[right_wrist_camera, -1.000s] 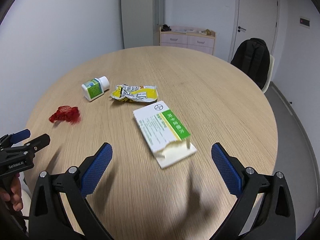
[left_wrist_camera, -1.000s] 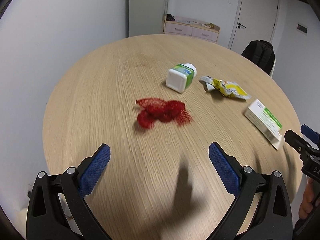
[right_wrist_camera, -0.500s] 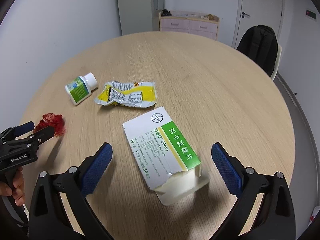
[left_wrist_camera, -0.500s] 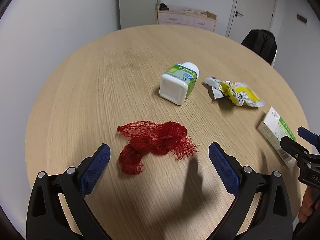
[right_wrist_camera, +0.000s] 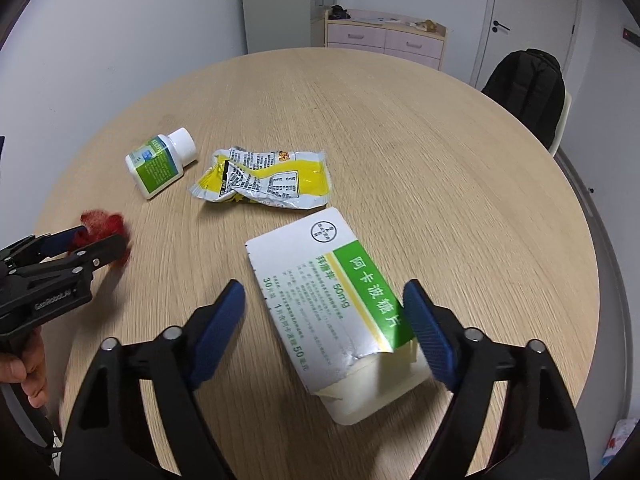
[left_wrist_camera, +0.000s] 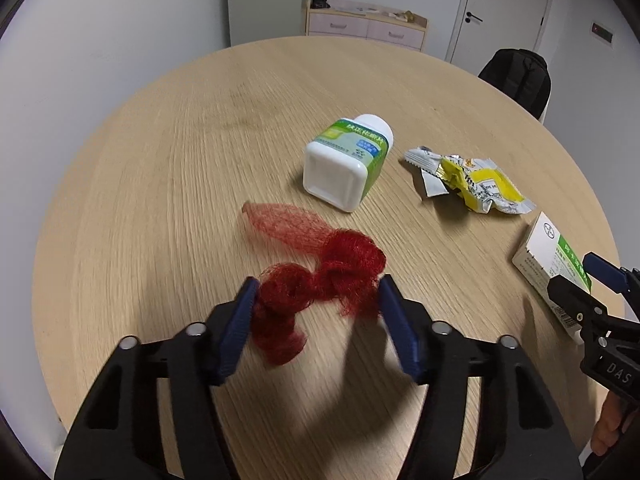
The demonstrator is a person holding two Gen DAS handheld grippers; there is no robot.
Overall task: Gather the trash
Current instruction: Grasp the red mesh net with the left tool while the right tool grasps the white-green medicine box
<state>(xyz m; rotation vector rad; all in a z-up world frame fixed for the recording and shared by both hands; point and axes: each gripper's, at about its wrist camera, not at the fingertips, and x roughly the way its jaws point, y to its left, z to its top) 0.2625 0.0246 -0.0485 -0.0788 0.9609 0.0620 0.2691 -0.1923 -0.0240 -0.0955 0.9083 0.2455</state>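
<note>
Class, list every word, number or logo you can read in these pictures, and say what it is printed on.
"BAYER" cross logo, "50mg", "30": medicine box.
"GenRobot.AI": left tongs body.
"DAS": right tongs body.
Bottle label and yellow wrapper print: too small or blurred to read.

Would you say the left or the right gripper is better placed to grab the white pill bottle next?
Left, probably. The left gripper, jaws just closing around the red net, sits just short of the pill bottle. The right gripper straddles the medicine box, farther away.
</note>
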